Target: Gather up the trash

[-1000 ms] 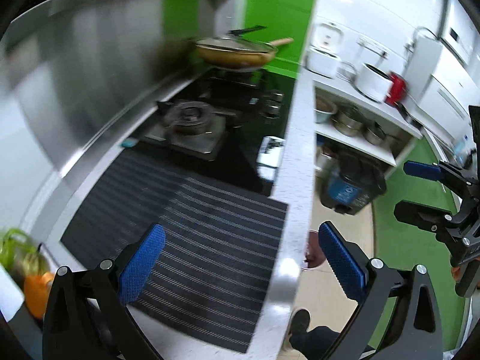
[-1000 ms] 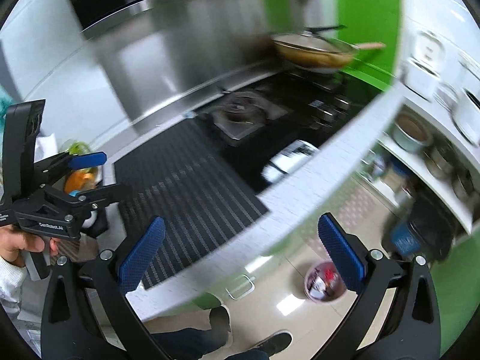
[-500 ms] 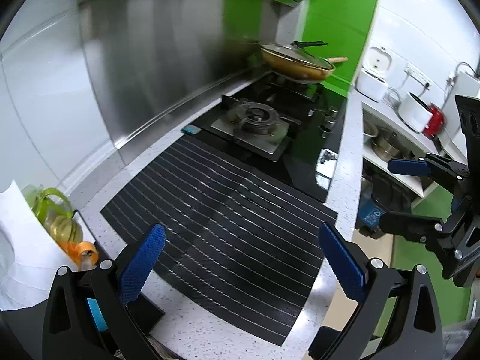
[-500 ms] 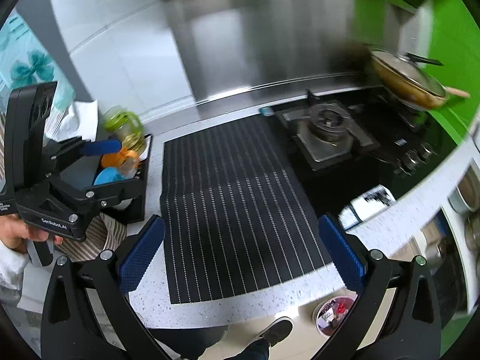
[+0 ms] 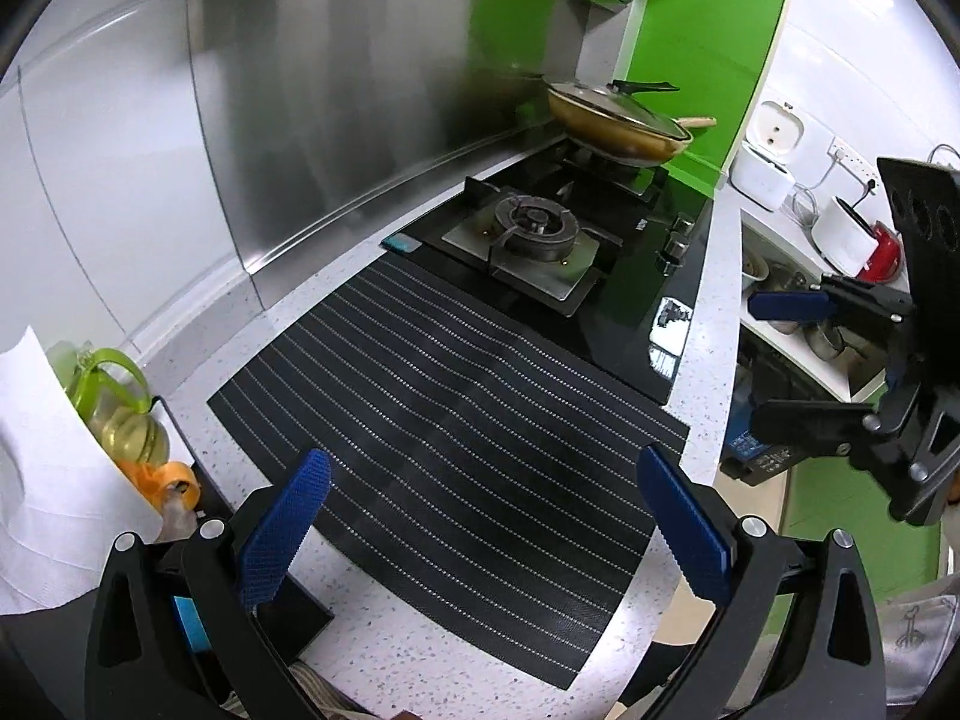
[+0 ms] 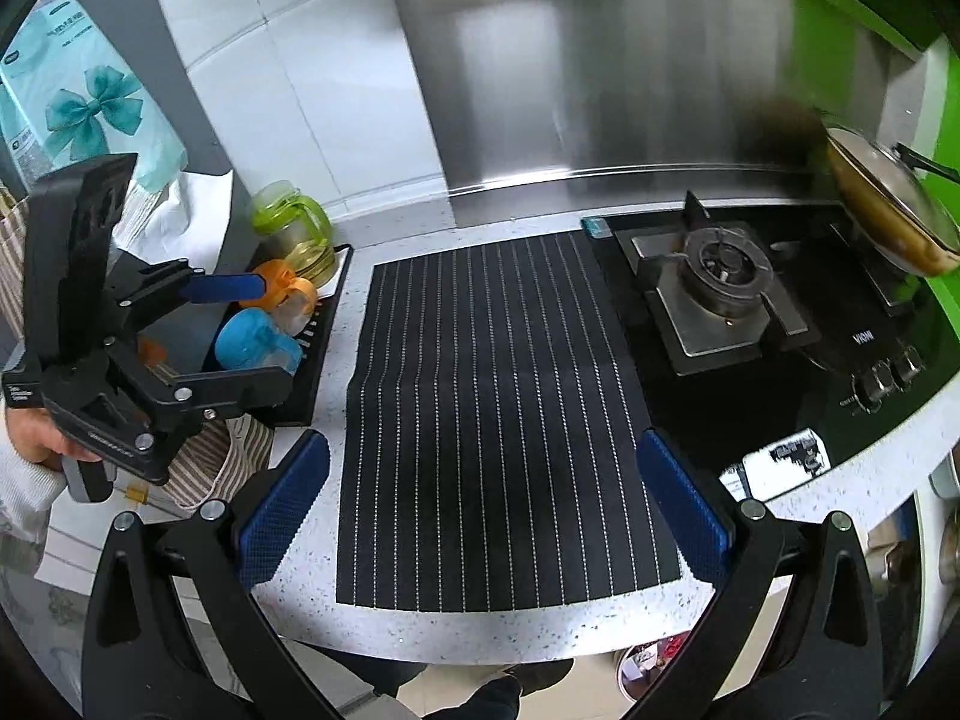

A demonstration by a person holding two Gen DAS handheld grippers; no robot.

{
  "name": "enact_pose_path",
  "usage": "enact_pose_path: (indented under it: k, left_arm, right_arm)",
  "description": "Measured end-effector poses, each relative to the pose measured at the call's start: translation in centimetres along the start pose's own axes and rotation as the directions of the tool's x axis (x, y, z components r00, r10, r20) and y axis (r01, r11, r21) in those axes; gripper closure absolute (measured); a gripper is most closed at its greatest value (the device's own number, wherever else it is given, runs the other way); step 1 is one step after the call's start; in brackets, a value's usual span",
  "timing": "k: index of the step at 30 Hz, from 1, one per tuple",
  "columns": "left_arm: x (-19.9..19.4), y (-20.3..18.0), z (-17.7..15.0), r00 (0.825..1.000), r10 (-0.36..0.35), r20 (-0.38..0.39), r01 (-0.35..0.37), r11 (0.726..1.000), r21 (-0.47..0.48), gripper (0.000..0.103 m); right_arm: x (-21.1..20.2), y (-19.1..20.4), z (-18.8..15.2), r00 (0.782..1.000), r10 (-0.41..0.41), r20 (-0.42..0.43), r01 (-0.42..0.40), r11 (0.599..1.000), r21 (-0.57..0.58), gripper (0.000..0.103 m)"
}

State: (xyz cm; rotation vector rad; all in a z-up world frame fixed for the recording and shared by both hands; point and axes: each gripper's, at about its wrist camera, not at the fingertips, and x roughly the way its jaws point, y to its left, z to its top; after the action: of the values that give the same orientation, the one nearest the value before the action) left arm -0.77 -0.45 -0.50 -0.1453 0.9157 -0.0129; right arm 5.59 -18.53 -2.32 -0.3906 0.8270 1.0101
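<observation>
Lying on the speckled counter (image 6: 312, 594), a striped mat (image 6: 498, 420) borders the hob (image 6: 780, 324).

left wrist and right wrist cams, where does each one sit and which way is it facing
Left wrist: on the left hand-held gripper, open, looking across the striped mat toward the gas stove and lidded pan; the right hand-held gripper shows at its right edge.
Right wrist: on the right hand-held gripper, looking down at the mat from the counter's front edge; the left hand-held gripper and the hand holding it show at left, a shoe at bottom.
Shared: mat, stove, pan, green jar.
</observation>
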Motion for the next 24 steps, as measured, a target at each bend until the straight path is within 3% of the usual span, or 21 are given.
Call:
enact_pose_path:
  k: [19, 24]
  left_arm:
    - [1.2, 0.3, -0.4, 0.999, -0.026, -0.039, 0.025, 1.0, -0.011, 0.005]
    - [1.0, -0.3, -0.4, 0.998, 0.063, -0.013, -0.062, 0.998, 0.023, 0.005]
  right_arm:
    - [0.6, -0.1, -0.1, 0.999, 0.028, -0.022, -0.029, 1.0, -0.007, 0.003]
    - [0.6, 0.0, -0.1, 0.999, 0.027, -0.023, -0.027, 1.0, -0.013, 0.003]
